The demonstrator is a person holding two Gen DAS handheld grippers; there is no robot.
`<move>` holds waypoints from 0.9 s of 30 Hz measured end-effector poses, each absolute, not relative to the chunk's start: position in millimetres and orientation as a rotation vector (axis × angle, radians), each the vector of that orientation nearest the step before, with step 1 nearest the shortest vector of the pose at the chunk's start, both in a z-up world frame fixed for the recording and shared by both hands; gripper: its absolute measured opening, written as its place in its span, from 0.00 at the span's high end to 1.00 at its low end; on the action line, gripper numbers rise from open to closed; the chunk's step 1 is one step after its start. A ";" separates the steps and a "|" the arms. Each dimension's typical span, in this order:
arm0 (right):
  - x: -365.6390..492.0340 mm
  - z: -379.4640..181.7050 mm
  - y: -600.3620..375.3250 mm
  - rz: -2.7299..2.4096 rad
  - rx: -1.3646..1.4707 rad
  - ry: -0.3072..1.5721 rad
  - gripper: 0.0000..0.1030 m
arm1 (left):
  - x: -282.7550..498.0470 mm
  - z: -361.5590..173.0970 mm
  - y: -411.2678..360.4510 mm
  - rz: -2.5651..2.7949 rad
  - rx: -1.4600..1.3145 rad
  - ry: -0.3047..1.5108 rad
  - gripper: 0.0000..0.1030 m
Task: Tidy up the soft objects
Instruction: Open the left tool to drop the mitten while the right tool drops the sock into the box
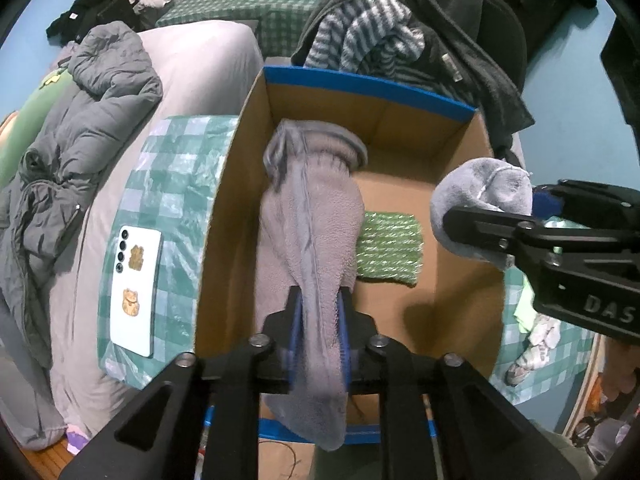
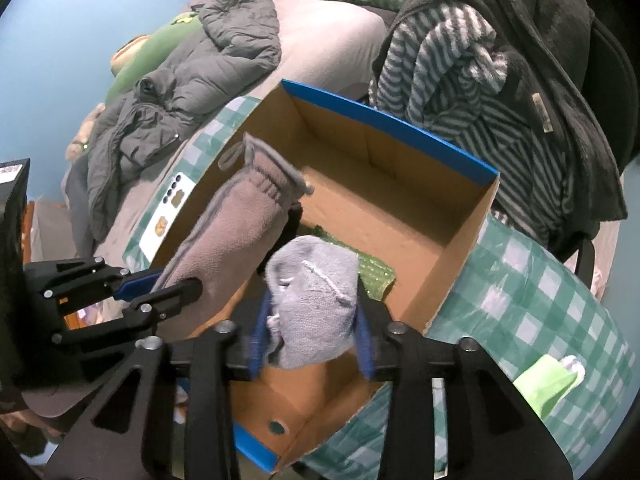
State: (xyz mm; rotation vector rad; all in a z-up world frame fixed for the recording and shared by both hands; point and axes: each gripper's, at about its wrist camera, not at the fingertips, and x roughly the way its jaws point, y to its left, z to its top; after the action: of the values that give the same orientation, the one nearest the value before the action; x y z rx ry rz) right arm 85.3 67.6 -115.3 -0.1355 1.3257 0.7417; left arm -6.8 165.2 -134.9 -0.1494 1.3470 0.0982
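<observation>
My left gripper (image 1: 319, 312) is shut on a long mauve fleece sock (image 1: 316, 216) and holds it over the left side of an open cardboard box (image 1: 376, 92) with blue rims. The sock's cuff points toward the box's far wall. My right gripper (image 2: 314, 320) is shut on a bunched grey sock (image 2: 316, 300) above the box's near right part (image 2: 452, 216). The grey sock also shows in the left wrist view (image 1: 480, 196), at the box's right wall. A green knitted cloth (image 1: 390, 250) lies flat on the box floor. In the right wrist view the left gripper (image 2: 160, 284) shows with the mauve sock (image 2: 240, 224).
The box stands on a green checked cloth (image 1: 176, 184) on a bed. A white phone (image 1: 134, 292) lies left of the box. A grey puffer jacket (image 1: 80, 128) lies further left. Striped and dark fleece garments (image 1: 400, 40) hang behind the box. Light green items (image 2: 548, 384) lie on the right.
</observation>
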 end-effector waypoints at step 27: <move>70.7 -82.9 3.9 0.631 -0.083 1.285 0.37 | -24.0 -98.3 126.4 0.062 -0.111 1.314 0.48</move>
State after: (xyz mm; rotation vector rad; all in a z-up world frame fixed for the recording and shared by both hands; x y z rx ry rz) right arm 70.7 3.9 -82.9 -0.0835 1.2846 0.6309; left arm -24.0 126.4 -98.3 -0.1111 1.3142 0.0616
